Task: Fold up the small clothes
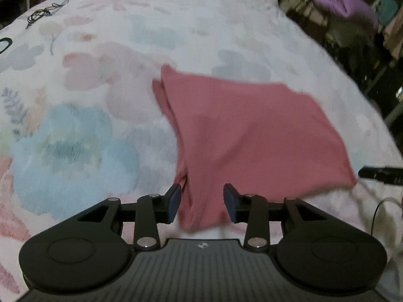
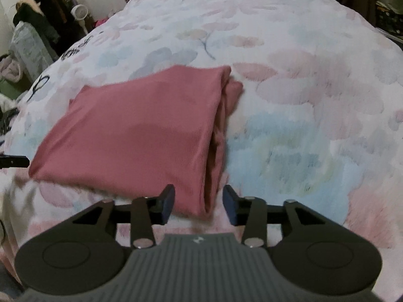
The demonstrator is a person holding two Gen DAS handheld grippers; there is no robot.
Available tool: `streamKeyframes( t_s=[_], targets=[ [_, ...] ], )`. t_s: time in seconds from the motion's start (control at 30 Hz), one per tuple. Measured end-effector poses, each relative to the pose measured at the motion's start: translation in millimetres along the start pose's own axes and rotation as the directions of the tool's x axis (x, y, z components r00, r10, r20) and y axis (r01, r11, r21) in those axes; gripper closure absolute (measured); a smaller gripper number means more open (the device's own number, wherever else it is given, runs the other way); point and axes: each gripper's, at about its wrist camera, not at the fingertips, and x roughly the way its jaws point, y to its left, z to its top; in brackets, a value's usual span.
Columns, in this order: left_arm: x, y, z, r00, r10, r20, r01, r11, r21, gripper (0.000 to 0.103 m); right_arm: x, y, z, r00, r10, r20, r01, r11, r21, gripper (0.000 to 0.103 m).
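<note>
Both jaws half open, gripping nothing, straddling near corners of soft, light, limp folded pink ribbed-knit garment (image 1: 246,130); pinch all layers at corners.

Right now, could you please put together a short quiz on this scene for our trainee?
1. True or false: the left tongs are clamped shut on the folded dusty-pink ribbed garment.
2. What does the garment lie on? A) wooden table B) floral pastel bedspread C) tiled floor
3. Fill in: near corners of the garment sit between both tongs' ____ jaws, the right tongs included.

Key: 1 false, both stand open around the cloth; 2 B; 3 open.
</note>
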Motion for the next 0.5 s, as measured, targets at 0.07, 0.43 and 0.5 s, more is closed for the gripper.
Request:
streamKeyframes(
  t_s=[0.07, 0.43, 0.5],
  targets=[
    [5, -3, 11, 0.999, 0.018, 0.031, -0.018, 1.000, -0.006, 0.055, 0, -1, 8, 1.000, 0.000, 0.016, 0.000, 1.000, 0.023, 0.050],
    [65, 0, 69, 0.995, 0.083, 0.054, -0.081, 0.996, -0.045, 0.056, 48, -13, 54, 0.999, -0.018, 0.031, 0.012, 0.986, 0.169, 0.039],
    [75, 6, 77, 0.996, 0.078, 0.054, -0.074, 0.995, -0.072, 0.056, 59, -18, 64, 1.000, -0.005, 0.029, -0.001, 0.980, 0.201, 0.031]
  ],
)
